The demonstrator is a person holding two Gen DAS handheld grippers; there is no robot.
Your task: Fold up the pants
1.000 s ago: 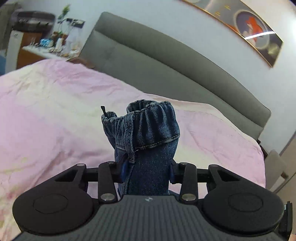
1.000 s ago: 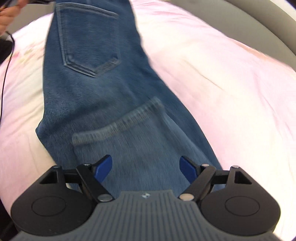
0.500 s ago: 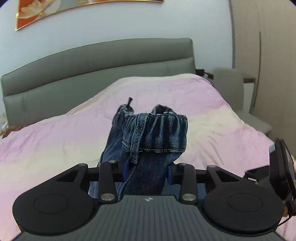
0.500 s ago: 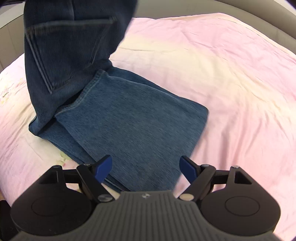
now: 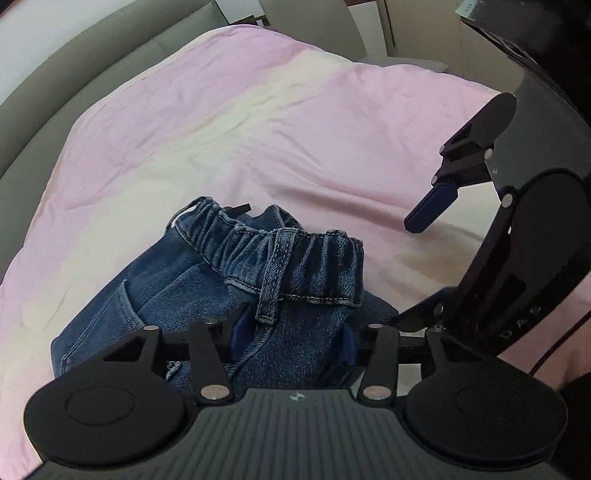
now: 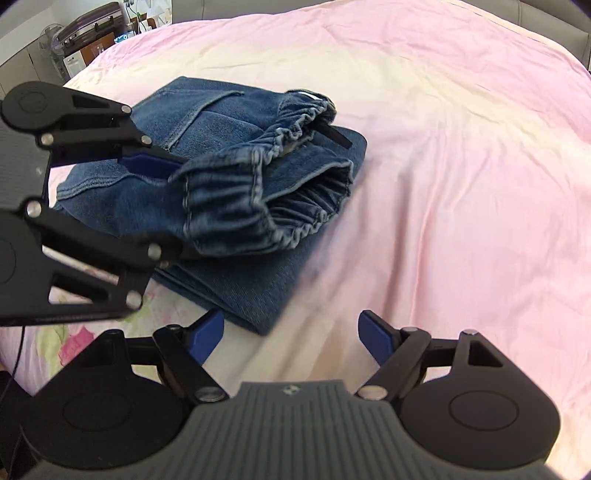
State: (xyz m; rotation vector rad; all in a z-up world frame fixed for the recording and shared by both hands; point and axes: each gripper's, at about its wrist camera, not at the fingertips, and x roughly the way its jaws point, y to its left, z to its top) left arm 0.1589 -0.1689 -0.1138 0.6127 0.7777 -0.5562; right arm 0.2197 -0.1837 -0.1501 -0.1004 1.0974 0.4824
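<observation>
Blue denim pants point(image 6: 221, 177) lie folded on the pink bedspread point(image 6: 443, 147). My left gripper point(image 5: 291, 332) is shut on the elastic waistband point(image 5: 295, 258) and holds it low over the folded legs; it also shows in the right wrist view point(image 6: 162, 206). My right gripper point(image 6: 291, 332) is open and empty, just off the near right corner of the folded pile. One of its blue fingertips point(image 5: 430, 206) shows in the left wrist view, above the bedspread to the right of the pants.
A grey padded headboard point(image 5: 74, 74) runs along the far edge of the bed. A grey chair point(image 5: 314, 22) stands beyond the bed. Furniture and a suitcase point(image 6: 92, 33) stand at the far left in the right wrist view.
My left gripper has swung round and lowered the waistband from hanging upright down onto the folded legs. My right gripper has drawn back from the pile and stays open.
</observation>
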